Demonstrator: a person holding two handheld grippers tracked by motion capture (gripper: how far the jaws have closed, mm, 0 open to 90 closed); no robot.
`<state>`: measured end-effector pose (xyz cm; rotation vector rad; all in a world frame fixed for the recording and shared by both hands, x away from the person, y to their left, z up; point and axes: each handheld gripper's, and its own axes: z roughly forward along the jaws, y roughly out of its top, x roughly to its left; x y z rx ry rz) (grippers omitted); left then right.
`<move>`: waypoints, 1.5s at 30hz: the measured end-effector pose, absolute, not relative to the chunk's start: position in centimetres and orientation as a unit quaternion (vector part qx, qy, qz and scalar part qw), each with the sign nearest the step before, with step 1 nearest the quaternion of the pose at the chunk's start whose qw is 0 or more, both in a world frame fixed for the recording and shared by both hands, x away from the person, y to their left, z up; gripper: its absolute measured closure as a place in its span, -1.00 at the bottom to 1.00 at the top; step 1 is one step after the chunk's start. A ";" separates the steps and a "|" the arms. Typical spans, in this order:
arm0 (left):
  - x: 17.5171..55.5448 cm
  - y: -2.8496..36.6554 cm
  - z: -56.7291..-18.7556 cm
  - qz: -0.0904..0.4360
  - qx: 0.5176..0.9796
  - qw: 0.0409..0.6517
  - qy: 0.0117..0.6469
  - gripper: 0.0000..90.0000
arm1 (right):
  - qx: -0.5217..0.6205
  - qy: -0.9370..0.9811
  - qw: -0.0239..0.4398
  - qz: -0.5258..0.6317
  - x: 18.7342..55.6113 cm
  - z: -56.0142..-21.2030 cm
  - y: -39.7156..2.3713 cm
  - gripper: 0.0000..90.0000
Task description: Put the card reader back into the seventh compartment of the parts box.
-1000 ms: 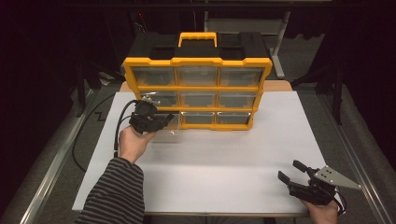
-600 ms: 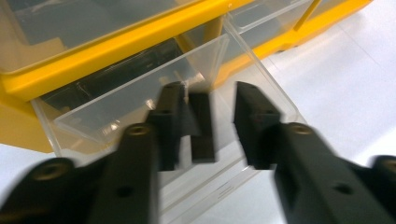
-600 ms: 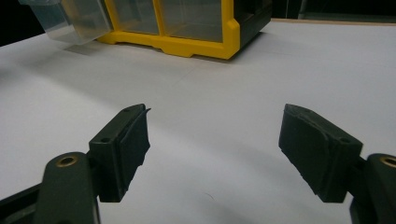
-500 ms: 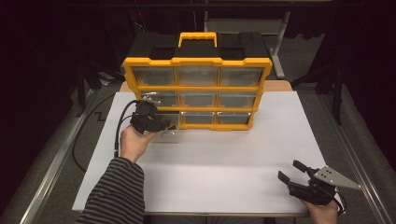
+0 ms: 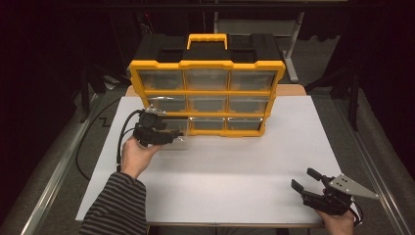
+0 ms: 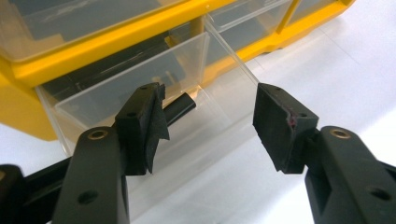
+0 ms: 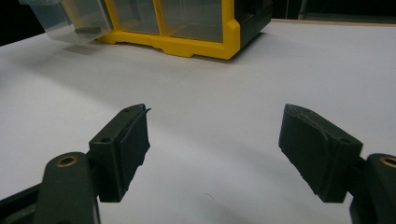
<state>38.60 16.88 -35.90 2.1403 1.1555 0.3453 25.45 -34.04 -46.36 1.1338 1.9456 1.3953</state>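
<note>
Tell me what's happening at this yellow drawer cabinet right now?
A person works at a white table with a gripper in each hand. The left gripper is at the bottom-left clear drawer of the yellow organizer; the drawer is pulled partway out and a small black item lies inside. The jaws have just been opening and now stand apart, pressing on nothing. The right gripper rests open near the table's front right corner, away from the organizer.
</note>
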 end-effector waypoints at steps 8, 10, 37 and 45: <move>37.0 17.1 -35.8 0.141 0.820 0.345 0.434 -0.07 | 0.415 0.713 0.244 0.511 25.5 -46.4 -34.0 -0.45; 36.6 17.2 -35.8 0.143 0.820 0.348 0.431 -0.07 | 0.415 0.713 0.244 0.510 25.5 -46.4 -34.0 -0.45; 32.2 18.7 -38.3 0.146 0.807 0.379 0.428 -0.13 | 0.416 0.713 0.243 0.510 25.5 -46.4 -34.0 -0.45; 31.1 19.4 -39.2 0.145 0.803 0.384 0.432 -0.13 | 0.417 0.713 0.244 0.509 25.5 -46.4 -34.0 -0.45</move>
